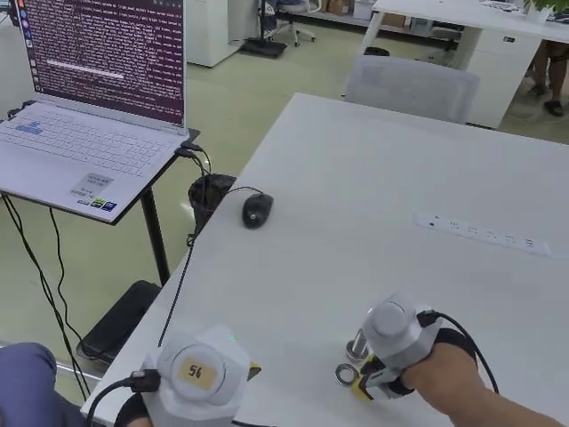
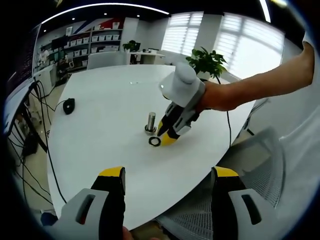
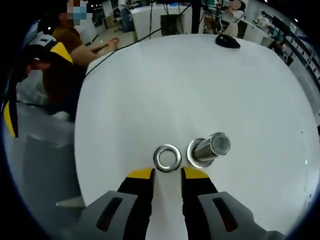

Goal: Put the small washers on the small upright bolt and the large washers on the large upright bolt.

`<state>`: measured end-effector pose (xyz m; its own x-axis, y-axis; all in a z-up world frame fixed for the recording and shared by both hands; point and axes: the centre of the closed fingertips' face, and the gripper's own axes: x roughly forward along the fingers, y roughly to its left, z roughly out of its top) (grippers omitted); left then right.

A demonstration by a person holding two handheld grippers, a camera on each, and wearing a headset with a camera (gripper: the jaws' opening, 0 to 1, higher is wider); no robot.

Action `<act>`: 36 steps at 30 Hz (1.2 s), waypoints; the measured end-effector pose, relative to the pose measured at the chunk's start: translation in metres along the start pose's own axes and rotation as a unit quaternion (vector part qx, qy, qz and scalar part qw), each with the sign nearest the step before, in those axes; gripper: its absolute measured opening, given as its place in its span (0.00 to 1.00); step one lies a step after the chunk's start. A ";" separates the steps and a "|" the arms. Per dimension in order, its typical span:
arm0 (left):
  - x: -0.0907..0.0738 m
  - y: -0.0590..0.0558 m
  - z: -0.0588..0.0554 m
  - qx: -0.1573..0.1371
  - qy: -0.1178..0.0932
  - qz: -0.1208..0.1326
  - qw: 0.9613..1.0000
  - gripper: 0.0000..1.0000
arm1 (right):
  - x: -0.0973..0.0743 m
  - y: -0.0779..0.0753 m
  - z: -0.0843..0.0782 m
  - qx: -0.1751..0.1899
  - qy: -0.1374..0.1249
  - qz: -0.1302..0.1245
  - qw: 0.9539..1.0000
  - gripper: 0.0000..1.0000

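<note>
Though the head view barely shows me either set of jaws, a washer (image 1: 346, 374) lies flat just beside the bolt (image 1: 359, 345). Left gripper view: my left gripper (image 2: 167, 175) gapes wide, empty. Right gripper view: my right gripper (image 3: 167, 174) is narrowly parted, empty, with the washer just ahead.

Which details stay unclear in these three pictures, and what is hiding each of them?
- Head view: the right gripper covers part of the bolt.
- Left gripper: in the head view the bottom edge cuts it off.
- Right gripper view: the bolt's own head overlaps its base, so washers stacked there cannot be counted.
- Loose washer: large or small is unclear, with too little to compare.
</note>
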<state>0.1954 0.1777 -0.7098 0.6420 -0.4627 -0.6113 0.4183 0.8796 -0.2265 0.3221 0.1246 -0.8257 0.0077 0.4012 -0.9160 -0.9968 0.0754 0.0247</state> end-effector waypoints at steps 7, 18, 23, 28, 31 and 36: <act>-0.004 0.001 -0.002 -0.003 -0.002 0.003 1.000 0.70 | 0.005 0.003 0.012 0.009 -0.013 -0.012 1.000 0.27; -0.004 -0.004 -0.001 0.002 -0.003 -0.001 1.000 0.69 | 0.007 0.012 0.015 -0.008 -0.028 -0.010 1.000 0.25; -0.006 -0.003 -0.001 0.002 -0.004 0.000 1.000 0.69 | 0.000 0.029 0.001 -0.042 -0.024 0.006 0.999 0.25; -0.004 -0.003 -0.003 0.004 0.000 -0.003 1.000 0.69 | 0.000 0.032 0.000 -0.067 -0.014 0.019 0.997 0.28; -0.003 -0.007 -0.002 0.009 0.000 -0.007 1.000 0.69 | 0.001 0.031 0.001 -0.092 0.002 0.026 0.995 0.28; -0.002 -0.008 0.002 0.012 -0.003 -0.008 1.000 0.69 | 0.000 0.031 -0.001 -0.101 0.013 0.029 0.994 0.25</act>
<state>0.1921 0.1710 -0.7055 0.6386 -0.4774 -0.6036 0.4436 0.8692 -0.2183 0.2911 0.1257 -0.8254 -0.0496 0.3763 -0.9252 -0.9912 -0.1322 -0.0006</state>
